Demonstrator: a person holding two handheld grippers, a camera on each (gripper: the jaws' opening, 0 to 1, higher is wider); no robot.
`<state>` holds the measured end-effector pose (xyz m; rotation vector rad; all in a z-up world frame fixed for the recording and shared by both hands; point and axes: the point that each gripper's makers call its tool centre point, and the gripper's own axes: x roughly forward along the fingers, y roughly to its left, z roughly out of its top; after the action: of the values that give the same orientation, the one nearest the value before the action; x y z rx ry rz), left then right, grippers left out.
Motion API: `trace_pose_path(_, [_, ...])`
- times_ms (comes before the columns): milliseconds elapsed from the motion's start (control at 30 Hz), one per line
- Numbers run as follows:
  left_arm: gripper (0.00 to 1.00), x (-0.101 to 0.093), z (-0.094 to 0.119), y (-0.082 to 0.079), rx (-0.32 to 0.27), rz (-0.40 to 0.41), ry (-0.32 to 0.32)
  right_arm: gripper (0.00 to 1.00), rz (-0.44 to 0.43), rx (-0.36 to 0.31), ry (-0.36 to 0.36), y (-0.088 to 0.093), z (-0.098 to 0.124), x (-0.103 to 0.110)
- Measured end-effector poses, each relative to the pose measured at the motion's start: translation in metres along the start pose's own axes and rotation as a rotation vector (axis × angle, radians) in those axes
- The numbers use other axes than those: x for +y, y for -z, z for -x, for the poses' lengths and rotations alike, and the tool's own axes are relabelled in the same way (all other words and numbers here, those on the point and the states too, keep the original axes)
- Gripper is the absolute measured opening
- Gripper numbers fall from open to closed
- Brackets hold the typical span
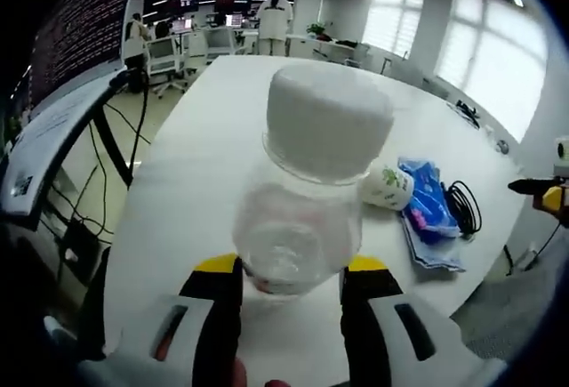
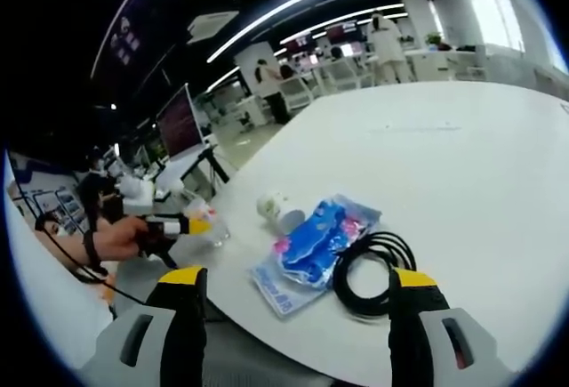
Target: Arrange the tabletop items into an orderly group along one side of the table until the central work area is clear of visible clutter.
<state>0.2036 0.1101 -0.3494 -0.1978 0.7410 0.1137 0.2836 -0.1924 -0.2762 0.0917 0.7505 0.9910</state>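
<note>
The left gripper (image 1: 292, 273) clamps a clear plastic bottle with a white cap (image 1: 307, 191) at the frame centre. The right gripper (image 2: 293, 285) stands wide open, low in its frame, before a coiled black cable (image 2: 369, 271) and a blue plastic packet (image 2: 320, 237) on the white table (image 2: 444, 165).

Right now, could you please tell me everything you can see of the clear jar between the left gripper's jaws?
The clear jar looks like transparent plastic, with a wide white screw lid on top and nothing visible inside. It stands about upright near the edge of the white table, its base between the yellow-tipped jaws of the left gripper, which appear closed against its sides. Behind it lie a small white cup and a blue packet. In the right gripper view it appears small and distant, held by the same gripper.
</note>
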Motion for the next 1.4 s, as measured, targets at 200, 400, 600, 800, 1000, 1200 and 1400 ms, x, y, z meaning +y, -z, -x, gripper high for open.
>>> trace_pose_path(200, [0.45,0.001,0.002,0.000,0.016,-0.056,0.033,0.86,0.003,0.003,0.002,0.000,0.000,0.000])
trace_pose_path(400, [0.44,-0.001,0.003,-0.001,0.016,-0.092,0.066,0.86,0.001,0.006,0.008,0.001,0.001,-0.005])
trace_pose_path(600, [0.39,0.000,0.003,0.001,0.023,-0.127,0.106,0.86,0.004,0.014,0.003,0.002,0.001,-0.001])
trace_pose_path(800, [0.38,0.000,0.003,0.001,0.033,-0.143,0.100,0.85,0.003,0.017,0.002,0.003,0.000,-0.001])
trace_pose_path(1000, [0.38,0.004,-0.001,0.000,0.029,-0.132,0.091,0.85,-0.003,0.013,0.002,0.002,0.000,0.000])
trace_pose_path(1200, [0.38,0.004,-0.008,-0.006,0.026,-0.115,0.075,0.85,-0.004,0.015,0.004,0.002,0.000,-0.002])
trace_pose_path(1400, [0.38,-0.001,-0.014,-0.015,0.020,-0.097,0.058,0.85,-0.002,0.023,0.001,0.001,-0.001,-0.003])
